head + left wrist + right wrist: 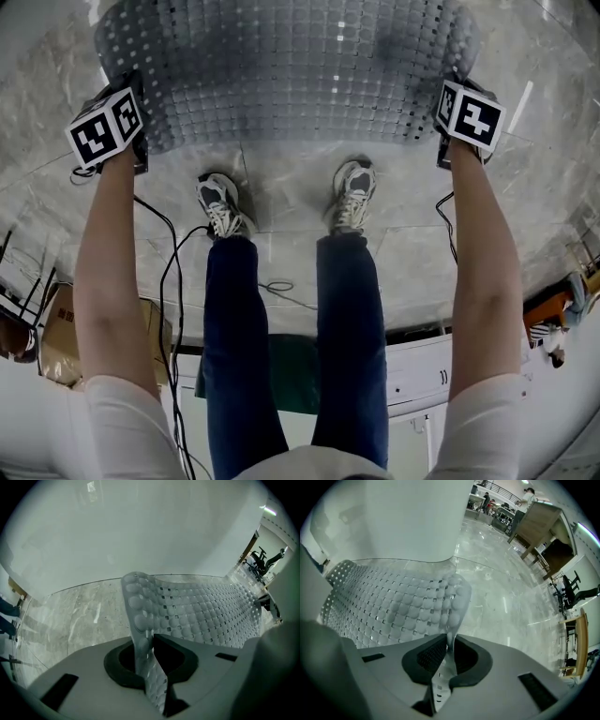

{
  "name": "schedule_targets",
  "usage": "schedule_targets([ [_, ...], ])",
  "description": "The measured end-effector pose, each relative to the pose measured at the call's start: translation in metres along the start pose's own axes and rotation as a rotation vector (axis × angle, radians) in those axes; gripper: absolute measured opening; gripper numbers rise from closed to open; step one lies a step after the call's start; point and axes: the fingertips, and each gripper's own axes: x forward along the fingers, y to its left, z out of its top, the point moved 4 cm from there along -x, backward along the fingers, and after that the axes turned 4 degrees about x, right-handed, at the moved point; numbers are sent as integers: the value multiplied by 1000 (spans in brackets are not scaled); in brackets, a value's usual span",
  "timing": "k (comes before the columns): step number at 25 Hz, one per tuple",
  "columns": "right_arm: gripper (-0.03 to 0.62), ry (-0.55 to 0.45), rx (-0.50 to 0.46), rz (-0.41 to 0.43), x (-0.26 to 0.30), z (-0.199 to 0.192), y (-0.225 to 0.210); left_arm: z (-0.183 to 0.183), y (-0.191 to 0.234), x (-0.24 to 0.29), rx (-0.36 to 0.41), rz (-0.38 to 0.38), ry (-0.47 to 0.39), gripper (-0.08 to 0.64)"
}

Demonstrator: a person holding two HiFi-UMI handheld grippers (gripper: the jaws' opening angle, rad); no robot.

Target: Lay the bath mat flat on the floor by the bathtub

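Observation:
The grey bath mat (281, 75), studded with bumps and small holes, hangs spread between my two grippers over the marble floor, ahead of the person's shoes (221, 206). My left gripper (137, 142) is shut on its near left corner. My right gripper (446, 141) is shut on the near right corner. In the left gripper view the mat (201, 611) rises out of the left gripper (149, 637) and stretches right. The right gripper view has the mat (393, 606) running left from the right gripper (451, 644). The white bathtub wall (140, 536) (408, 517) stands just beyond.
Black cables (169, 272) trail over the floor beside the legs. A cardboard box (61, 342) sits at the left, a white unit (412, 370) and something dark green (291, 370) behind the feet. A wooden table (539, 522) and office chairs (576, 592) stand further off.

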Motion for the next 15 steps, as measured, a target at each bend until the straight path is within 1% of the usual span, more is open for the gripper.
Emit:
schedule_targets([
  [3,41,3,38,16,6,0,-3,-1,3,5,0,10,4,48],
  [9,41,45,72,43,17,-1,-8,-3,9,14,-8,14,16,51],
  [12,41,63,77,50,22,0,-10,-3,11,18,-13,25,24,54],
  [15,41,73,56,41,26,-1,-10,-4,12,23,-28,35,42,55],
])
